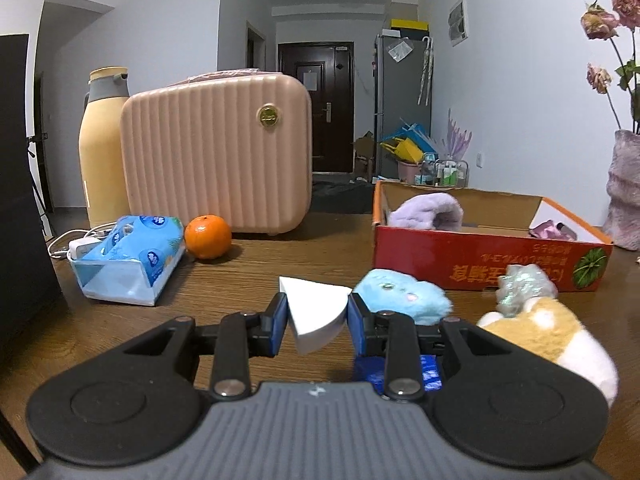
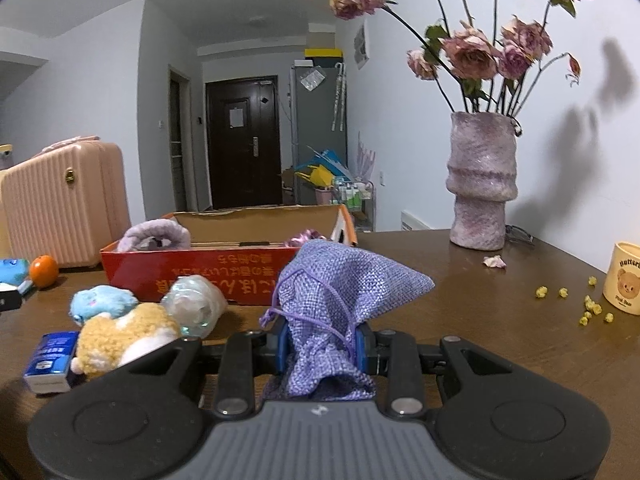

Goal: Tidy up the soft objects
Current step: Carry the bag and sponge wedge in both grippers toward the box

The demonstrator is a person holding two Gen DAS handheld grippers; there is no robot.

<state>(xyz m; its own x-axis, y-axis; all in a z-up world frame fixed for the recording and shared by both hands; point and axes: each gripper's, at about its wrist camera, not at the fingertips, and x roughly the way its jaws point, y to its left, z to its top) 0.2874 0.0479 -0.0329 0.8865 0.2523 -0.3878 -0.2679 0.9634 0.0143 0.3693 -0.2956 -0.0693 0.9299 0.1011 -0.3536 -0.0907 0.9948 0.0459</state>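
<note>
My left gripper (image 1: 318, 322) is shut on a white wedge-shaped sponge (image 1: 316, 316), held just above the wooden table. My right gripper (image 2: 325, 346) is shut on a purple woven drawstring pouch (image 2: 336, 304). The red cardboard box (image 1: 480, 258) stands ahead, open-topped, with a lilac fluffy item (image 1: 428, 210) and a pink item (image 1: 550, 229) inside; the box also shows in the right wrist view (image 2: 208, 270). A blue plush (image 1: 400, 298), a yellow-and-white plush (image 1: 552, 336) and a shiny crumpled bundle (image 1: 522, 286) lie in front of the box.
A pink case (image 1: 216, 160), yellow flask (image 1: 102, 148), orange (image 1: 208, 237) and blue tissue pack (image 1: 128, 258) stand at the left. A blue small box (image 2: 50, 358) lies by the plushes. A purple vase of dried roses (image 2: 482, 180), a cream cup (image 2: 624, 278) and scattered yellow bits (image 2: 588, 304) are at the right.
</note>
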